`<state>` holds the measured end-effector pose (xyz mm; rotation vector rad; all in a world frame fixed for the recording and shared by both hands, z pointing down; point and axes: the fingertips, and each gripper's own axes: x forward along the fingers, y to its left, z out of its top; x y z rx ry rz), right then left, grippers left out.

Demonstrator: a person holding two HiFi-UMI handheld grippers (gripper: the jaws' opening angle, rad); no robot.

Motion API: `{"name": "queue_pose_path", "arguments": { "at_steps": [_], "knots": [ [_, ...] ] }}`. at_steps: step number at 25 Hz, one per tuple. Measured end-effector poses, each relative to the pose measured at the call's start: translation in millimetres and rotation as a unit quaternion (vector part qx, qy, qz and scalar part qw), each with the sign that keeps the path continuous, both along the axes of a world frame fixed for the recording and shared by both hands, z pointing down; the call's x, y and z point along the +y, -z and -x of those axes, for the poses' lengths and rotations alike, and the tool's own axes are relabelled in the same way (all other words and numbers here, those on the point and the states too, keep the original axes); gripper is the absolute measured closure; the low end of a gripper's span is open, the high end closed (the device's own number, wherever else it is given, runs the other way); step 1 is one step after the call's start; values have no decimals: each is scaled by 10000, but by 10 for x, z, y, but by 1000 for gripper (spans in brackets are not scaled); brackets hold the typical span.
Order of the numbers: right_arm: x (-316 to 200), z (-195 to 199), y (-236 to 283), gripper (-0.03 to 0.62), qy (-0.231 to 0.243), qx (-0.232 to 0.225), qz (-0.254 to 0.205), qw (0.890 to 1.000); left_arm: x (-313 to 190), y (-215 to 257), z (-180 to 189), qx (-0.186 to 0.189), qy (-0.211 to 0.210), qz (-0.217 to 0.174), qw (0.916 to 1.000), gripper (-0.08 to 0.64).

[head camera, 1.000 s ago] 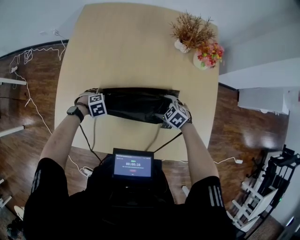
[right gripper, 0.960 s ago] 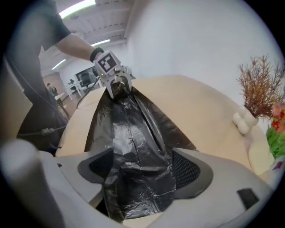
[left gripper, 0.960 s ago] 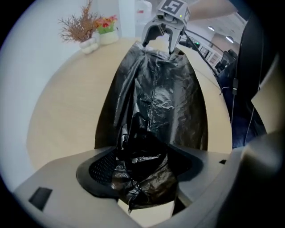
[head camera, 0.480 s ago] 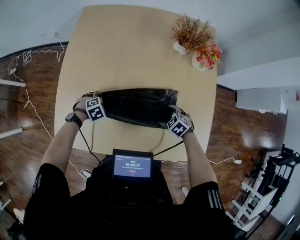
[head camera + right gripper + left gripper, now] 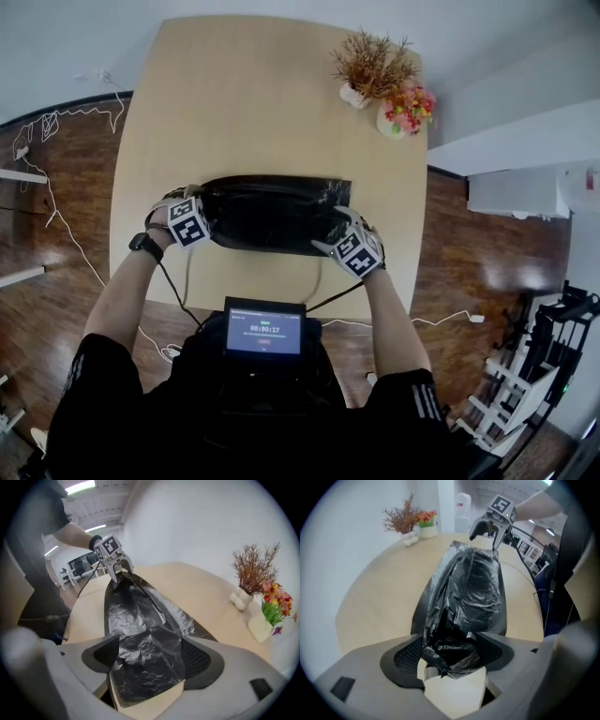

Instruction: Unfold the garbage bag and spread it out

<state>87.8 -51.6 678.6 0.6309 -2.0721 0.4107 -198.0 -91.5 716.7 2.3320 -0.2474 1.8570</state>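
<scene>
Garbage bag lies by the table's near edge as a wide band stretched between the left gripper, jaws pinched on its bunched left end, and the right gripper, clamped on its right end; seemingly half unfolded, with opening further and flattening left.

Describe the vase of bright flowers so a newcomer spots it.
On the tan table, look to the far right corner, beyond the black garbage bag. Two white vases stand together there; the flower vase holds red and pink blooms, the other vase dry brown twigs.
</scene>
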Motion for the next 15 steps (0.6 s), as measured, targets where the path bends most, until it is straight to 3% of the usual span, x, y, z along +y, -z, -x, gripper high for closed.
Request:
{"name": "queue_pose_path", "arguments": {
  "at_steps": [5,10,15],
  "knots": [
    [-62,78,643,165,-328,-624,-678,9952,-74,612,-199,856,387,-439,9946,194],
    [47,114,1077,169,-448,-831,-1235,9878,-76,1051,-235,1547,727,-829,9818,196],
    [198,50,1513,170,-1125,-1540,-1656,9676,-4,1336,-234,1959,962,-1192,9686,198]
  ]
}}
